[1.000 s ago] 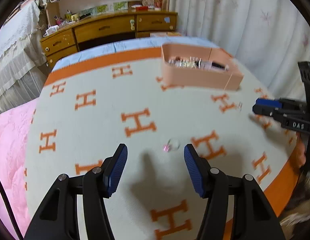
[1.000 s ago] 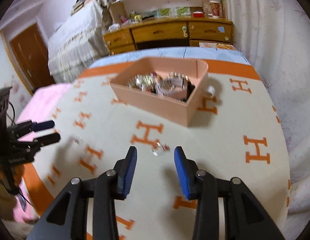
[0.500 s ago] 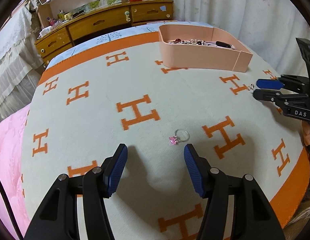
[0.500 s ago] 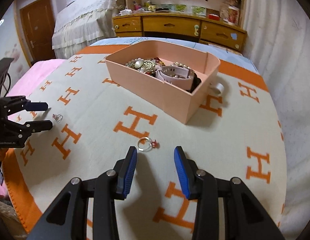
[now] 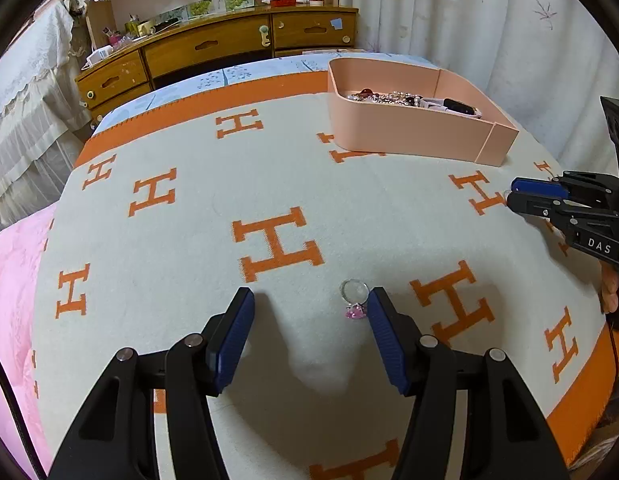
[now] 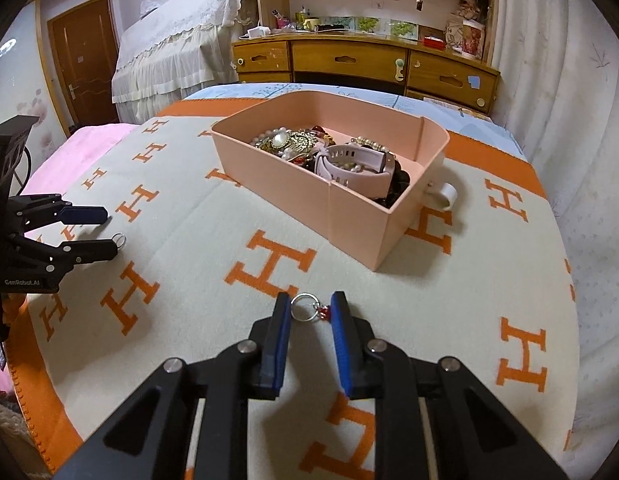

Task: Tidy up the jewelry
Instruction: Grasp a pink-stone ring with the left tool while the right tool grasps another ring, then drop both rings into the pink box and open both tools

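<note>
A silver ring with a pink stone lies on the H-patterned blanket, just inside the right finger of my open left gripper. A silver ring with a red stone lies between the tips of my right gripper, whose jaws are narrowed around it but apart. The pink jewelry box holds a watch, pearls and brooches. The box also shows in the left wrist view. My right gripper shows there at the right edge. My left gripper shows in the right wrist view by its ring.
A white ring-shaped object lies behind the box's right end. A wooden dresser stands beyond the bed. A pink quilt lies to the left. White curtains hang at the right.
Both grippers have moved forward and down to their rings. The right jaws have narrowed around the red-stone ring. The pink-stone ring now sits by the left gripper's right finger.
</note>
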Demonstrator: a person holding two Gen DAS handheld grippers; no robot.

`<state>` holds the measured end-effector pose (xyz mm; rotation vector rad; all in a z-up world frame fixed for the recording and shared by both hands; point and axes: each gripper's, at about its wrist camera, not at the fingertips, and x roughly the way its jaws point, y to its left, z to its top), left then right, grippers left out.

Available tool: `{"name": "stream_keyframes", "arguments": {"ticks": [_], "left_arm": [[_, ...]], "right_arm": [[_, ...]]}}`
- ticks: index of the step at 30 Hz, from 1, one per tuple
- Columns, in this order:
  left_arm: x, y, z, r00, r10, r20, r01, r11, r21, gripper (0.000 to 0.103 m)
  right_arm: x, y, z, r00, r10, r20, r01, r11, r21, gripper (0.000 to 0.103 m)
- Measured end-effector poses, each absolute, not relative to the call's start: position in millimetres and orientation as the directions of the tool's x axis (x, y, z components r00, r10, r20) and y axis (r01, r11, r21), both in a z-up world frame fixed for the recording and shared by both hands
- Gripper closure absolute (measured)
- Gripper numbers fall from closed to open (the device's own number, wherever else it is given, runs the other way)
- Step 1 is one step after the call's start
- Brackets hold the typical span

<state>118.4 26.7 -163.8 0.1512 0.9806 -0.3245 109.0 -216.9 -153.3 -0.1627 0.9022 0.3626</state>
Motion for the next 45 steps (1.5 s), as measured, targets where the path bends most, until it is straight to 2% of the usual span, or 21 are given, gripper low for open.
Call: {"name": "stream_keyframes", "arguments": {"ticks": [2,3,7,11,12,21,30,37,45], "left_arm": [[118.2,25.6,-163.5,0.515,-0.21,-0.831,0.342,0.939,-0.025,0.051],[117.9,25.6,-163.2,0.515,-0.213,-0.83,0.344,0.939,-0.028,0.055],[115.1,21.8,-162.4,0.519,-0.226,-0.824,0.361,0.932,-0.027,0.065],[112.9,16.7,-161.3,0.518,-0.237,-0.822,0.38,0.925,-0.027,0.09],[112.2,15.3,-161.1,0.518,-0.238,-0.822,0.382,0.924,-0.027,0.091],[109.2,12.0,-153.7,0.512,-0.251,-0.821,0.356,0.932,-0.063,0.091],[128.8,-10.7,-95.2,0.561,-0.306,-0.769,0.388,0.918,-0.083,0.091],[180.7,-39.2,-43.8,0.631,-0.334,-0.7,0.392,0.916,-0.084,0.091],[239.0,-64.5,-41.6,0.647,-0.321,-0.692,0.357,0.929,-0.096,0.09]], "right_arm": [[107.4,-215.5,-152.8,0.568,0.237,-0.788,-0.378,0.926,0.007,0.085],[108.2,-215.6,-152.6,0.567,0.239,-0.788,-0.378,0.926,0.008,0.092],[107.5,-217.6,-152.7,0.564,0.249,-0.787,-0.373,0.928,0.026,0.093],[106.4,-217.8,-152.3,0.564,0.253,-0.786,-0.371,0.928,0.033,0.095],[105.8,-217.6,-152.2,0.564,0.255,-0.786,-0.371,0.928,0.035,0.095],[97.8,-220.8,-141.4,0.572,0.295,-0.765,-0.367,0.927,0.083,0.095],[106.0,-221.3,-76.0,0.639,0.386,-0.665,-0.374,0.912,0.17,0.095],[149.0,-224.0,-38.0,0.723,0.312,-0.617,-0.267,0.949,0.167,0.095],[200.9,-235.2,-47.9,0.708,0.276,-0.65,-0.16,0.959,0.234,0.095]]}}
